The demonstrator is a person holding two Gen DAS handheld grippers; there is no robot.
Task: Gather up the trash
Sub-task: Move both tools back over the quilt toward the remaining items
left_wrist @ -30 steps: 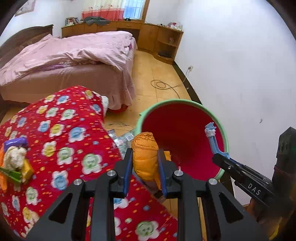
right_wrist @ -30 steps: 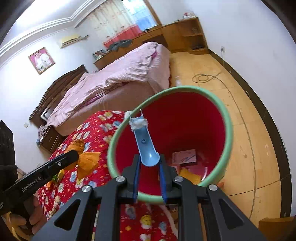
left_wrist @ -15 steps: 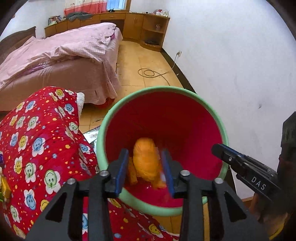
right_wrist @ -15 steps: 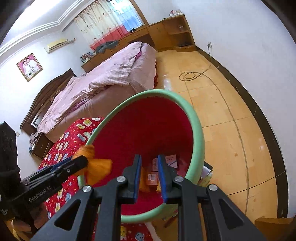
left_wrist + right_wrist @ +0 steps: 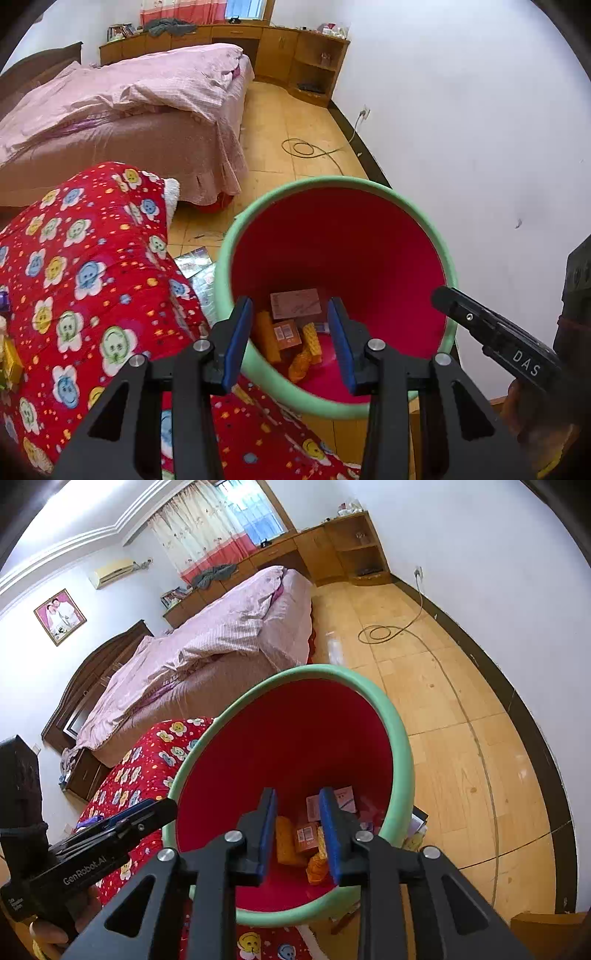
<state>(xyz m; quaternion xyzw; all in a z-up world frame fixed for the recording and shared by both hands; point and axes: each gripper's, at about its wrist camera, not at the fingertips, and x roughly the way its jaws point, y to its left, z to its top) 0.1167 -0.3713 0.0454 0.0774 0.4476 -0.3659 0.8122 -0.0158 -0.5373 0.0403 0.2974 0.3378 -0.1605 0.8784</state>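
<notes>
A red bin with a green rim (image 5: 332, 181) (image 5: 332, 668) stands on the floor against a red flowered blanket (image 5: 92, 277). At its bottom lie an orange wrapper (image 5: 301, 363) (image 5: 317, 866), a pink card box (image 5: 295, 302) and a small orange box (image 5: 284, 334). My left gripper (image 5: 288, 314) hangs over the near rim, open, with nothing between its blue pads. My right gripper (image 5: 298, 801) points into the bin too; its jaws are opening and hold nothing. Each gripper shows at the edge of the other's view: the right (image 5: 441, 295), the left (image 5: 164, 808).
A bed with pink covers (image 5: 129, 96) fills the back left. A white wall (image 5: 461, 129) runs close on the right of the bin. A coiled cable (image 5: 306, 147) lies on the wooden floor. Shiny papers (image 5: 195, 258) lie beside the bin. Small colourful things (image 5: 9, 358) rest on the blanket's left edge.
The left gripper moved over the bin, opened and let the orange wrapper fall in. The right gripper's blue scoop is gone from its jaws, which have parted since.
</notes>
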